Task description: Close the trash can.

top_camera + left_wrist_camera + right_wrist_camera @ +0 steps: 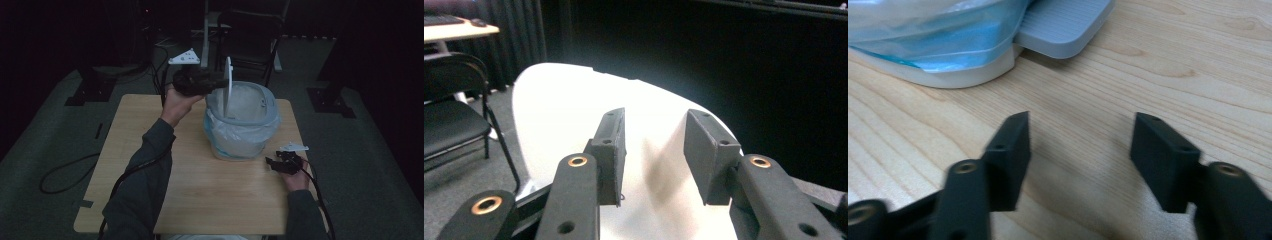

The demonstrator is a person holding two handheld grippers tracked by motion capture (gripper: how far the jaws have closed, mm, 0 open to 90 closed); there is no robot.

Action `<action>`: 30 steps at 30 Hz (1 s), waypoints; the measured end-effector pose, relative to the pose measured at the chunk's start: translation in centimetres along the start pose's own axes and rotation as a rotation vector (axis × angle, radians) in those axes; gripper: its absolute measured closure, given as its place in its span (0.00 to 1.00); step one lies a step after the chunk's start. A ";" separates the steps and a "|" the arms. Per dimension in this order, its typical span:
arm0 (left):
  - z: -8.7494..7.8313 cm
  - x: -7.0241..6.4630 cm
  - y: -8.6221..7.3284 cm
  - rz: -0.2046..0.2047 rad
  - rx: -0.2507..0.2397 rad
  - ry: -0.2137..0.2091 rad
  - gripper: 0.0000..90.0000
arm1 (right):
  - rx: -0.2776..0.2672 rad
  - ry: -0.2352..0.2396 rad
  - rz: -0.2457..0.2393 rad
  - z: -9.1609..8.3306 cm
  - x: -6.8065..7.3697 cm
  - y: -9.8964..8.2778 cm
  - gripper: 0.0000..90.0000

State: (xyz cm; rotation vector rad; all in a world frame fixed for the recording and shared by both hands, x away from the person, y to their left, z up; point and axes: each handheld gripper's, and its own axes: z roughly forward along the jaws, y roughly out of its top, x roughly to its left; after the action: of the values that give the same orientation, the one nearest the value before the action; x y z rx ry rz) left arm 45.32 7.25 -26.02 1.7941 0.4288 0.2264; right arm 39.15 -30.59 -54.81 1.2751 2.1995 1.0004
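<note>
Pedal bin [241, 131], lined with a pale bag, stands mid-table with its lid [229, 85] upright. Left gripper [220, 82] reaches the lid at rim height, jaws apart and gripping nothing, probably to swing it. Right gripper [270, 162] rests near the foot pedal [1064, 25], jaws apart and empty.

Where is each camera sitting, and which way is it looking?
High view: above the person's side, looking down on the table; both sleeves, hands and grippers show.
Left gripper view: rides the left gripper, facing the white lid; two black jaws show.
Right gripper view: rides the right gripper, low over the tabletop, facing the bin and its pedal.
Shared: high and right gripper views both show the bin.
</note>
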 end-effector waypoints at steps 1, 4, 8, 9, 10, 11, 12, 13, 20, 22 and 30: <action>0.8 -0.3 -0.2 0.008 0.027 -0.008 0.69 | 0.001 0.001 0.000 -0.1 0.0 0.0 0.53; 2.2 -0.7 -0.4 0.021 0.065 -0.026 0.72 | 0.018 -0.006 -0.021 -0.6 0.2 0.3 0.71; 4.1 -1.2 -0.8 0.026 0.115 -0.047 0.78 | -0.023 -0.003 -0.014 -2.3 0.2 1.4 0.85; 4.5 -1.3 -0.9 0.027 0.126 -0.050 0.79 | -0.032 -0.005 -0.014 -2.6 0.2 1.7 0.86; 5.0 -1.4 -1.0 0.028 0.136 -0.048 0.81 | -0.045 -0.006 -0.016 -3.0 0.2 2.0 0.86; 5.5 -1.5 -1.0 0.026 0.148 -0.044 0.82 | -0.054 -0.006 -0.018 -3.3 0.3 2.2 0.86; 6.0 -1.6 -1.1 0.020 0.155 -0.045 0.85 | -0.065 -0.006 -0.020 -3.6 0.3 2.3 0.86; 6.4 -1.6 -1.1 0.021 0.167 -0.037 0.86 | -0.071 -0.003 -0.022 -3.7 0.4 2.4 0.86; 9.0 -2.2 -0.8 0.021 0.248 -0.012 1.00 | -0.052 0.001 -0.017 -3.3 0.4 2.1 0.85; 9.4 -2.2 -0.9 0.015 0.262 -0.008 1.00 | -0.055 0.002 -0.013 -3.3 0.3 2.0 0.85; 10.4 -2.7 -1.4 0.010 0.361 0.032 1.00 | -0.051 0.009 0.007 -3.2 0.0 1.7 0.85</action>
State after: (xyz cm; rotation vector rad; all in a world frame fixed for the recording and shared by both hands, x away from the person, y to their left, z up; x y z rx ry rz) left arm 46.54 -2.81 -29.93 2.1481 0.5081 0.1935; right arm 38.03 -31.25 -51.40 1.2589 2.1631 1.0607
